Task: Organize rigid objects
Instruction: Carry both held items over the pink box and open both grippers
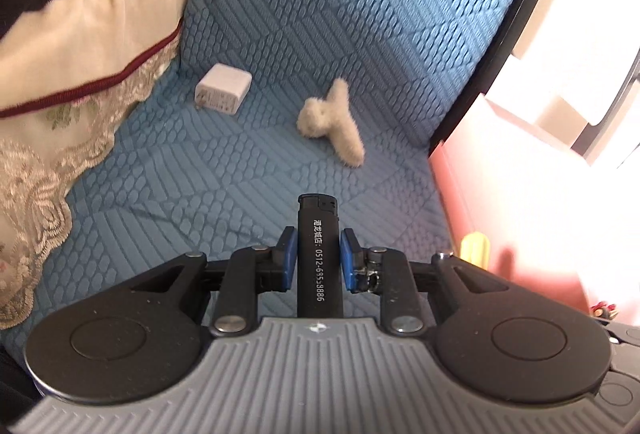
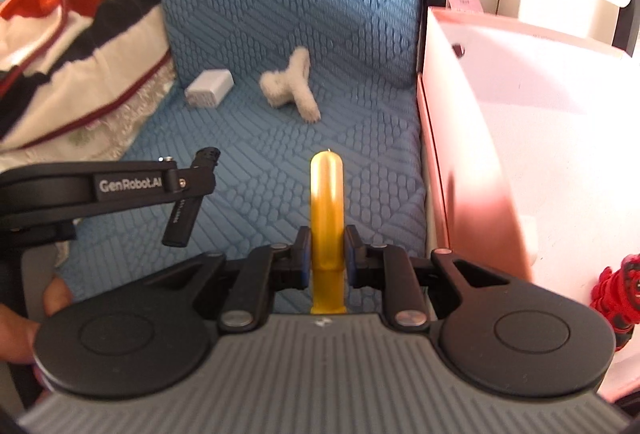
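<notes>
My left gripper (image 1: 319,254) is shut on a black lighter (image 1: 319,246) with white print, held lengthwise above the blue quilted seat (image 1: 200,194). In the right wrist view the same left gripper (image 2: 192,190) appears at the left with the lighter (image 2: 182,218) hanging from it. My right gripper (image 2: 327,250) is shut on a yellow candle (image 2: 327,202), its tip pointing away over the seat. A white charger plug (image 1: 223,89) (image 2: 209,87) and a fluffy cream hair claw (image 1: 332,124) (image 2: 292,84) lie on the seat further back.
A pink open box (image 2: 472,138) (image 1: 500,202) stands right of the seat, with a red toy (image 2: 616,298) near it. Striped and lace fabric (image 1: 72,46) (image 2: 72,74) is piled on the left. A hand (image 2: 24,318) holds the left gripper.
</notes>
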A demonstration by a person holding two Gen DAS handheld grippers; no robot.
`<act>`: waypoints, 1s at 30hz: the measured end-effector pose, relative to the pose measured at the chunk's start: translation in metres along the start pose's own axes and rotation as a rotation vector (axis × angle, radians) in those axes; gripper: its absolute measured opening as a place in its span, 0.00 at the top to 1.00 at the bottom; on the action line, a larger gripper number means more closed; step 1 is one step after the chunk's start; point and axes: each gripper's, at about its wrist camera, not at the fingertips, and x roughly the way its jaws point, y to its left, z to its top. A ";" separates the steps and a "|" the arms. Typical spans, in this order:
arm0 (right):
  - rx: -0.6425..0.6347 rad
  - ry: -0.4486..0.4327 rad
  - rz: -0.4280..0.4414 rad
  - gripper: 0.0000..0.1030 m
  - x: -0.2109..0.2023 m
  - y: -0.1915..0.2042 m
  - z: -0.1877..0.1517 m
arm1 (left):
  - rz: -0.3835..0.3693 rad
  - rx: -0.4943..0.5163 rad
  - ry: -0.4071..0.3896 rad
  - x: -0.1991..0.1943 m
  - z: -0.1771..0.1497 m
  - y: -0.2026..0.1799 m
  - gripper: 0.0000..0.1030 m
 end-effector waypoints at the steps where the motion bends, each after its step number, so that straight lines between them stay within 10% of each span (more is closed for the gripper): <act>1: 0.004 -0.005 0.002 0.81 -0.004 -0.001 0.001 | -0.004 0.001 -0.005 -0.003 0.002 -0.001 0.74; 30: 0.038 -0.283 -0.057 0.81 -0.135 -0.067 0.089 | -0.217 0.098 -0.118 -0.065 0.076 -0.116 0.74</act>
